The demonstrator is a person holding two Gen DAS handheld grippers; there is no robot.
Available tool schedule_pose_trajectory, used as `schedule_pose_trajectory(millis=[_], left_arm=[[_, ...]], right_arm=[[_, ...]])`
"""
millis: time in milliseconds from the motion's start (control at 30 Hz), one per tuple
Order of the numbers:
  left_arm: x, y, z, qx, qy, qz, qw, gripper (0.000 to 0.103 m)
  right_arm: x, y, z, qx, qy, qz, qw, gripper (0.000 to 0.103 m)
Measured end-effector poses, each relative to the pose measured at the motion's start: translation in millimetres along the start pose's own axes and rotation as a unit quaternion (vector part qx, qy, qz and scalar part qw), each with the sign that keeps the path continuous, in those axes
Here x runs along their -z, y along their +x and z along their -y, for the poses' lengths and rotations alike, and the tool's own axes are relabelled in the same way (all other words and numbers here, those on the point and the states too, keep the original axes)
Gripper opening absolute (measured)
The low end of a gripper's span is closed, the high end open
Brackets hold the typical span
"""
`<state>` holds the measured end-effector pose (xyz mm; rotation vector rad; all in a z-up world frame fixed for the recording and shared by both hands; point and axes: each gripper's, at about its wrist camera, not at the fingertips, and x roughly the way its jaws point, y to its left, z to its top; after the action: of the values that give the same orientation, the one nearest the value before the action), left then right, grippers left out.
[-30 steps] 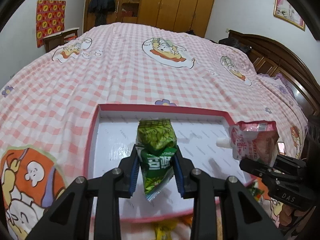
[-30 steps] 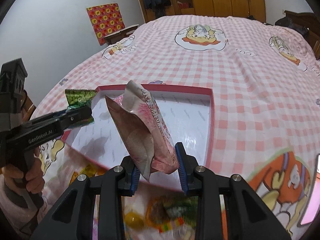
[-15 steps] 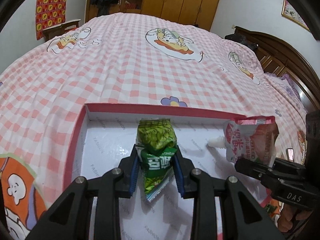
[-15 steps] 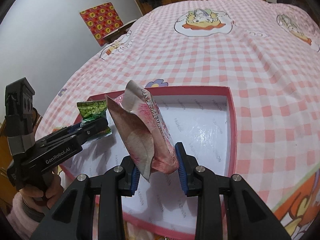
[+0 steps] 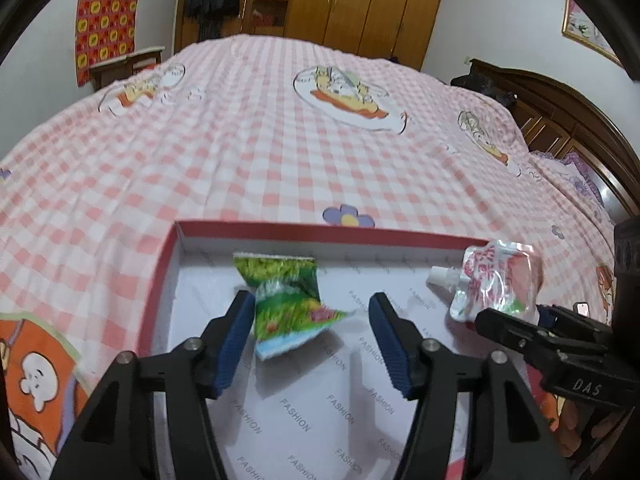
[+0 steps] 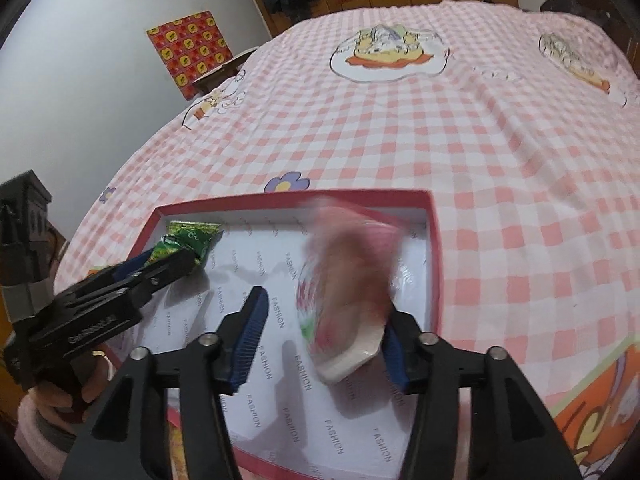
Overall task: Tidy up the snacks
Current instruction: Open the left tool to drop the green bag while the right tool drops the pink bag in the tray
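Note:
A shallow red-rimmed box [image 5: 256, 227] with a white "FASHION" lining lies on the bed; it also shows in the right wrist view [image 6: 435, 264]. My left gripper [image 5: 312, 332] is open over the box's left part. A green snack packet [image 5: 288, 300] tips free between its fingers, blurred; it also shows in the right wrist view [image 6: 188, 240]. My right gripper [image 6: 320, 344] is open over the box's right part. A pink drink pouch [image 6: 352, 292], blurred, leans by its right finger; it shows in the left wrist view [image 5: 496, 280] too.
The bed is covered by a pink checked sheet [image 5: 248, 140] with cartoon prints. A dark wooden headboard [image 5: 568, 120] is at the right. Wooden wardrobes [image 5: 360, 0] stand at the far wall. More snack wrappers [image 6: 178, 452] lie below the box's near edge.
Both grippers moved forward over the box and opened. The green packet and the pink pouch came loose from the fingers and are dropping into the box.

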<state>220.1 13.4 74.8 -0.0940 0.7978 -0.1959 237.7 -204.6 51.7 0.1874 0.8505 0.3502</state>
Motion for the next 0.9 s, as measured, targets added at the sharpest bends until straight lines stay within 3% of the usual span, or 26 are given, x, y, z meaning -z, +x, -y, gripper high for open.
schedule_pose_trajectory(millis=[133,533,900], left_arm=[[-2,-12,3,-0.006,0.009,0.016,0.9998,0.064],[6,-43,1,0.008,-0.011,0.019,0.9997,0.064],[20,-68,-1,-0.003,-0.013,0.013,0.9998,0.064]], right_arm=[[0,-7,-9,0.018,-0.027,0.015,0.999,0.067],[9,-23,-26,0.04,-0.062,0.024,0.997,0.067],[16,-50,-23,0.042,-0.06,0.048,0.996,0.067]])
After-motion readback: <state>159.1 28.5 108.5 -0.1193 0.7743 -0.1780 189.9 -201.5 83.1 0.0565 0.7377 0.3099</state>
